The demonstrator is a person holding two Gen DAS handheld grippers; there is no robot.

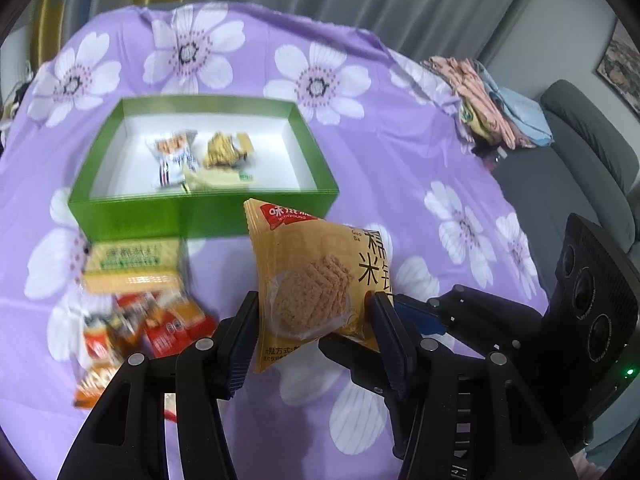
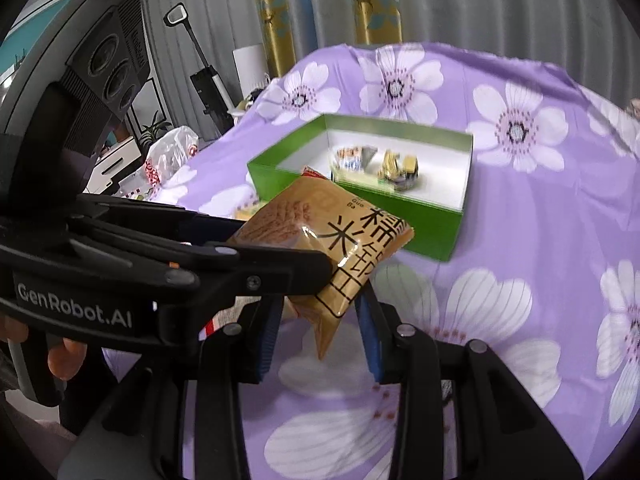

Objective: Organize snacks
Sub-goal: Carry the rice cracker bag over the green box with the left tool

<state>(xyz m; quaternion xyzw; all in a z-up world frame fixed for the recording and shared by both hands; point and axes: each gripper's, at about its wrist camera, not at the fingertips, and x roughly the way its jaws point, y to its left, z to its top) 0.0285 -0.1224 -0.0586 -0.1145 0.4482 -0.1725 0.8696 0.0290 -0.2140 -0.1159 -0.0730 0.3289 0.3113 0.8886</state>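
Observation:
My left gripper [image 1: 314,316] is shut on a yellow rice-cracker packet [image 1: 308,276] and holds it above the purple flowered cloth, in front of a green box [image 1: 200,210]. The box holds a few wrapped snacks [image 1: 200,156]. In the right wrist view the left gripper [image 2: 332,276] comes in from the left with the same packet [image 2: 340,248]. My right gripper [image 2: 318,328] is open just under the packet, its pads on either side of the packet's lower corner without pinching it. The green box [image 2: 436,236] lies beyond.
A pile of loose snack packets [image 1: 136,300] lies on the cloth left of the packet, near the box front. Folded clothes [image 1: 492,104] sit at the far right edge. A white plastic bag [image 2: 168,156] and a vacuum cleaner [image 2: 208,80] stand off the left side.

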